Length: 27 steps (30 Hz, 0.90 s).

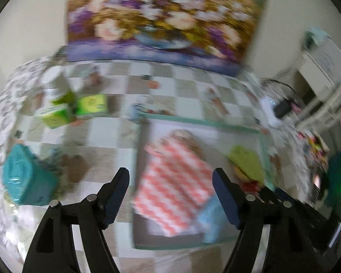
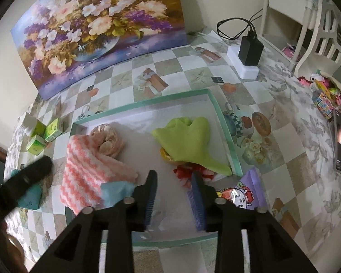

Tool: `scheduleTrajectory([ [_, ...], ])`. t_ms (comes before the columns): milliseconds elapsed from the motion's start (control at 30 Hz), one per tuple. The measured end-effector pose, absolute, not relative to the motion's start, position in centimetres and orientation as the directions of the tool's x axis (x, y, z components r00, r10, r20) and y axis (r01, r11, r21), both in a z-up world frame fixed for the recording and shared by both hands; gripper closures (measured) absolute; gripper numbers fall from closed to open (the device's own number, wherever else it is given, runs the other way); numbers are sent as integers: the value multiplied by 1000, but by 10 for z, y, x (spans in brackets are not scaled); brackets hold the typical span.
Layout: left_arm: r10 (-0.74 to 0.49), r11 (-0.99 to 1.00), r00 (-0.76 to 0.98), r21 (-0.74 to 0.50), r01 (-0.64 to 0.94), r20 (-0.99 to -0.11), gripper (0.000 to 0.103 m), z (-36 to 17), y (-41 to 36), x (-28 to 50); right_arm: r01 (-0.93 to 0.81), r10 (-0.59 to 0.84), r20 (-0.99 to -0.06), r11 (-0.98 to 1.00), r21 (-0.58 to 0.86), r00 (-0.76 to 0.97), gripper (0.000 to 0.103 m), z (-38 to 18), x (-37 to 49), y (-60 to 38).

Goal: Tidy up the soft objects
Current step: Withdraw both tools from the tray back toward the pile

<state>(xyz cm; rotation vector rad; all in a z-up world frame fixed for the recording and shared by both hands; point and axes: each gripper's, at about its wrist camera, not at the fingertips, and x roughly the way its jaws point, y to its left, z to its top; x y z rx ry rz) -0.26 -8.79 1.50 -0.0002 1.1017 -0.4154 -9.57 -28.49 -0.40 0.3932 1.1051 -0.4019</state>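
Coral-and-white zigzag towel [image 2: 88, 170] lies rumpled in the tray [image 2: 225, 132].

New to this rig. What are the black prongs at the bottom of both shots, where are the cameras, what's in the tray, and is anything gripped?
No robot arm here: a person holds a two-finger gripper in each hand, each carrying a fisheye camera looking along its fingers. One picture is from the left gripper, blurred; the other from the right gripper. Both look down on a green-rimmed tray on a checked tablecloth. In it lie a pink zigzag cloth, a peach rolled cloth, a lime cloth and a light blue cloth. Both grippers stand open over the tray, holding nothing.
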Motion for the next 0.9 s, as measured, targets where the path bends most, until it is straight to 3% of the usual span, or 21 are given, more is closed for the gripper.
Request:
scheduleTrajectory([
  [100,-266,954,414,-177,242,-870,25,12,-64,10,468,-112,-911,878,97,398,49,-3,-91,-275],
  [167,-224,970,436,-158,183,-872,18,11,-46,19,442,-99,-909,891,101,405,45,-3,-88,-268],
  [300,-165,986,465,-140,89,-870,16,11,-16,31,393,-79,-904,914,103,421,33,-2,-81,-250],
  [567,-75,985,490,-142,-101,-869,11,11,52,51,278,-66,-903,959,61,424,19,-6,-69,-208],
  [733,-41,977,502,-140,-161,-864,5,10,87,64,235,-81,-896,972,26,437,3,-6,-62,-189],
  [900,14,974,504,-103,-202,-863,5,4,119,78,223,-75,-896,975,27,438,0,-8,-49,-180],
])
